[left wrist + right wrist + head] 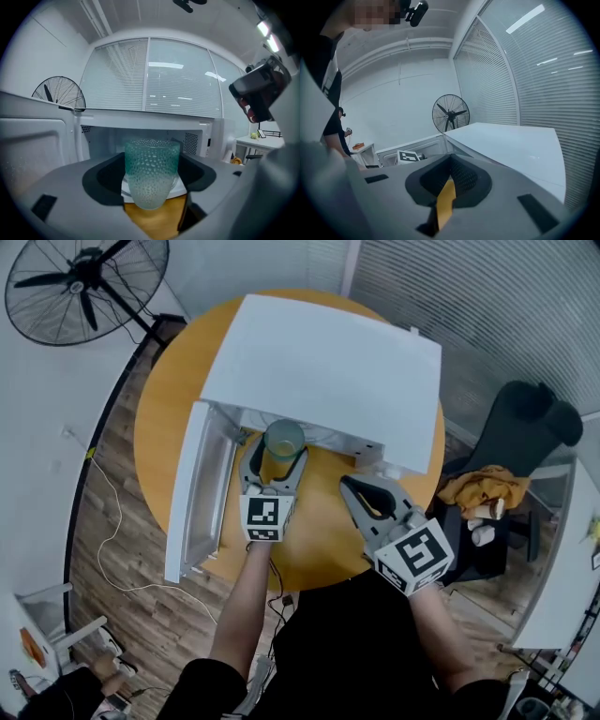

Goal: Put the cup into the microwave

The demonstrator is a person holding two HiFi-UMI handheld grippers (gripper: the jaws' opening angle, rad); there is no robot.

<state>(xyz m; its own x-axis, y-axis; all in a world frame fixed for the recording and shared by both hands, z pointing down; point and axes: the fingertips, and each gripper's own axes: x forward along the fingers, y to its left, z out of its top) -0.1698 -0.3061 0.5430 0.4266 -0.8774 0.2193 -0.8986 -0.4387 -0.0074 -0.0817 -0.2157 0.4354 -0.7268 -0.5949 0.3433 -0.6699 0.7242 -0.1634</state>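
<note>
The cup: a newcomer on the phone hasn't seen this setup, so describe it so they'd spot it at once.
On the round orange table stands a white microwave with its door swung open to the left. Before its mouth, the left gripper clamps the cup. It is the only glass thing there: a dimpled tumbler, teal-green at the rim and paler below.

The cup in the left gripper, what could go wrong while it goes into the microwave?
1. The cup is dimpled glass pinched only by the left gripper; it may slip or tilt if jolted.
2. The open door stands close beside that gripper, so a sideways drift could knock it.
3. The cup is right at the opening of the microwave; carried too high, its rim could clip the upper frame.
</note>
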